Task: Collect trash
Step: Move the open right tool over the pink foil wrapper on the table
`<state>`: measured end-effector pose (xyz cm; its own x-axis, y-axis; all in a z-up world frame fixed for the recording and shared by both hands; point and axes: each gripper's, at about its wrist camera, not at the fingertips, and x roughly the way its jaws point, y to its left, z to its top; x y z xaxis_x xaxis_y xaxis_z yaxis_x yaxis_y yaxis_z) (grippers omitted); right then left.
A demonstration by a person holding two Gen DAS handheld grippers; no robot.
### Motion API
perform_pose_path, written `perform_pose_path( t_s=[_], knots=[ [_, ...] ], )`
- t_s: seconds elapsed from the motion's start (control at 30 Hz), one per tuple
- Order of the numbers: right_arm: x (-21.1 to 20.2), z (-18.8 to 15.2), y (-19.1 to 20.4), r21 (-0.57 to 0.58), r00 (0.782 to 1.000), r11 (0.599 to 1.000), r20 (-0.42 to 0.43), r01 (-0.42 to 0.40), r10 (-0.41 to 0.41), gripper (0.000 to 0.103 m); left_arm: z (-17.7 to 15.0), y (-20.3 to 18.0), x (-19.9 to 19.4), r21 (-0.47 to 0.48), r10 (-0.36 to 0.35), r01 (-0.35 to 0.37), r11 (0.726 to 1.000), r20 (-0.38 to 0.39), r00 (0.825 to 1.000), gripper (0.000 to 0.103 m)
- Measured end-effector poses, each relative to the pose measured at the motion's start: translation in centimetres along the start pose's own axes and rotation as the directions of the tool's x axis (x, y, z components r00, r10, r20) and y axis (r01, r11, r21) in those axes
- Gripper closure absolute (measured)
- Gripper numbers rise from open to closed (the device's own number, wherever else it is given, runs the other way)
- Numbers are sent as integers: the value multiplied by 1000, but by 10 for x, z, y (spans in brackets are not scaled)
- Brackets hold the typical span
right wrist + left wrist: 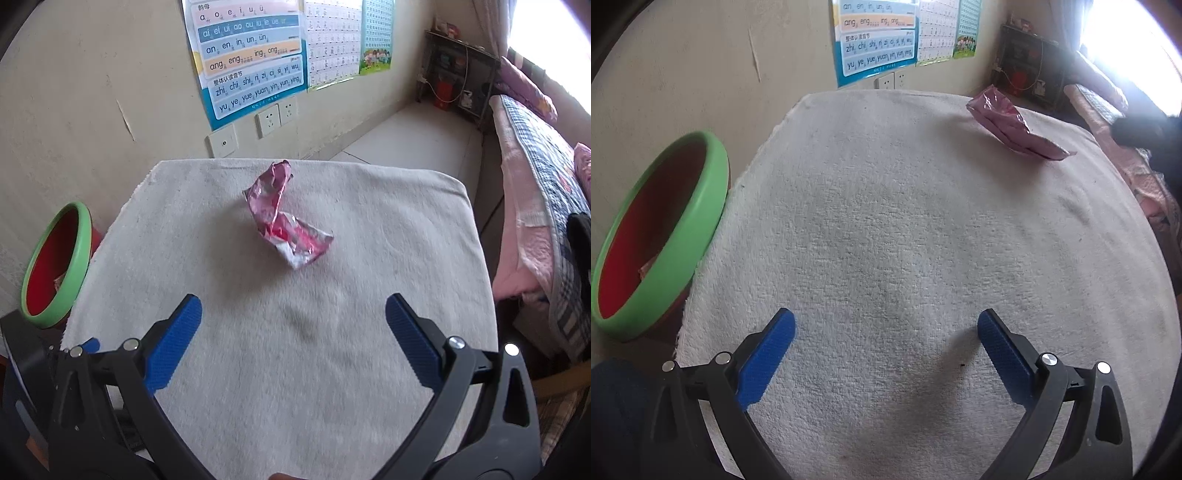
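We find the right claw (293, 325) spread wide and holding nothing, poised above the towel-covered table (369, 369) with its blue pads (173, 343) well short of the target. The left claw (886, 347) is likewise spread and empty, low over bare cloth near the table's front.

The task's thing, a crumpled pink-and-red wrapper (286, 218), lies on the far half of the table, ahead of the right claw and slightly left of its centre line. In the left wrist view the wrapper (1012, 125) sits far off toward the right rear corner. The bin (55, 266), green-rimmed with a red interior, stands off the table's left edge, against the wall; something pale already lies inside it.

Risks, in our judgement: the wrapper is light, stiff foil standing partly upright, so a pad arriving off-centre could push it toward the far edge. A pinch on a single flap may slip. The pile cloth may snag under low pads. The carry to the bin crosses the whole table.
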<state>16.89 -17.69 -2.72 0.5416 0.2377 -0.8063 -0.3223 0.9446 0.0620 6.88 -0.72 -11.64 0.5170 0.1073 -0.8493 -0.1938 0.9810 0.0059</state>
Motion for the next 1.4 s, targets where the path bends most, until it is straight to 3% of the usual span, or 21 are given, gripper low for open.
perform_pose_path(
  t_s=[0.27, 0.83, 1.4],
  knots=[
    [30, 14, 10, -30, 1000, 1000, -18, -2, 2, 5, -4, 0, -1, 7, -1, 1, 1000, 55, 998, 7],
    [82, 41, 24, -88, 999, 996, -50, 3, -8, 5, -5, 1, -2, 5, -2, 1, 1000, 56, 998, 7],
    [103, 48, 31, -132, 996, 991, -78, 31, -42, 5, -5, 1, -2, 5, -2, 2, 1000, 56, 998, 7]
  ],
)
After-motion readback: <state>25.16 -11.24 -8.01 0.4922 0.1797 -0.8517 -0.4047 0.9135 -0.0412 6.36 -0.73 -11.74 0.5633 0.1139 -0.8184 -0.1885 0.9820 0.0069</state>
